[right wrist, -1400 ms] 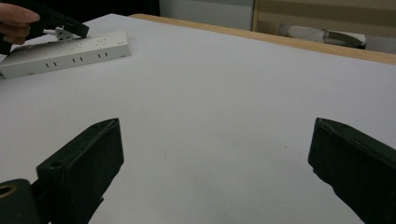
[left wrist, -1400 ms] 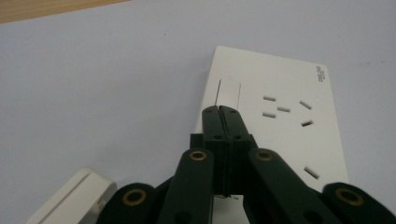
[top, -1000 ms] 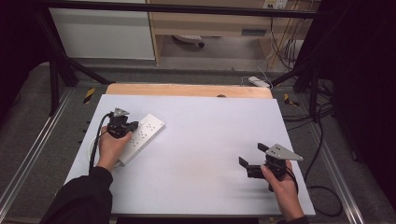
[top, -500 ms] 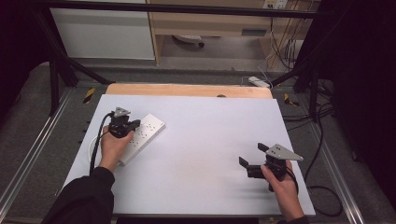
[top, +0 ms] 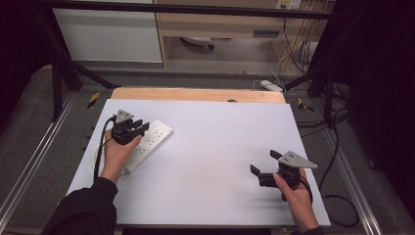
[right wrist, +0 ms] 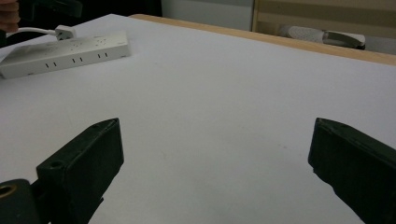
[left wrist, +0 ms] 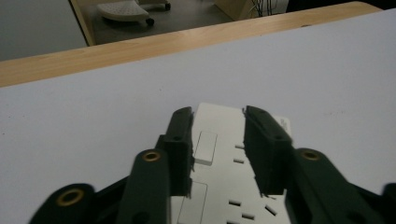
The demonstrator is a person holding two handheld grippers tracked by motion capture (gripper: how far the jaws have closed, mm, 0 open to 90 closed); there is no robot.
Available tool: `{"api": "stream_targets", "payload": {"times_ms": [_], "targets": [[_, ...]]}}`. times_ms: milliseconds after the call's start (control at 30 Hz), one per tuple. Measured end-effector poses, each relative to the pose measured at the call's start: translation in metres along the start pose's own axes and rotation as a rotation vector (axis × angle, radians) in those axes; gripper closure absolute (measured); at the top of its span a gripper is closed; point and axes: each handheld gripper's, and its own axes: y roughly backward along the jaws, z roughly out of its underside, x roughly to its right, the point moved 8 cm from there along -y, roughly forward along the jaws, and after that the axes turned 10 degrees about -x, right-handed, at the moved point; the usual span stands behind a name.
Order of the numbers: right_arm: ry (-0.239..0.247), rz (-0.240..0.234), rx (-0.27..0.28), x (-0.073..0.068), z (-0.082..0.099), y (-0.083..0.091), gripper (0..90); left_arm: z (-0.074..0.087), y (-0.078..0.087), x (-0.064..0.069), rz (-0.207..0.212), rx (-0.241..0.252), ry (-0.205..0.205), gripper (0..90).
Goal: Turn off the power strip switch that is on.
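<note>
Lying flat at the left of the white worktop (top: 220, 147), the power strip (top: 155, 137) looks rigid, light and smooth, best pinched across its narrow width, where the left gripper (left wrist: 217, 140) hovers part-spread; the right gripper (top: 264, 169) rests wide apart.

We see a white table (top: 210, 147) with a bare wooden strip along its far edge, upper centre of the frame. At left centre the left gripper (top: 137, 128) sits above a white power strip (top: 149, 143) that lies at a slant; we cannot tell from here whether its jaws touch the strip. The left hand (top: 116, 152) and a dark sleeve (top: 85, 208) enter from lower left. At lower right the right gripper (top: 264, 164) hangs over bare tabletop, jaws spread apart, grey three-cornered plate on top, held by the right hand (top: 296, 200). Cables (top: 298, 49) trail across the floor at upper right
</note>
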Motion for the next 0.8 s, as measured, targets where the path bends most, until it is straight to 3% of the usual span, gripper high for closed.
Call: {"api": "stream_targets", "payload": {"times_ms": [33,400,500,800], "targets": [[0.000,0.000,0.000,0.000,0.000,0.000,3.7,-0.001,0.001,0.000,-0.011,0.001,-0.005,48.1],[0.001,-0.004,-0.002,-0.001,0.000,-0.001,3.6,-0.009,0.010,0.012,0.001,0.035,0.004,11.0],[0.001,-0.005,-0.001,-0.001,0.000,-0.001,3.5,-0.012,0.016,0.016,0.011,0.059,0.013,7.6],[-0.002,-0.010,-0.001,-0.001,0.000,-0.002,3.4,-0.018,0.044,0.035,0.103,0.104,0.029,7.3]]}}
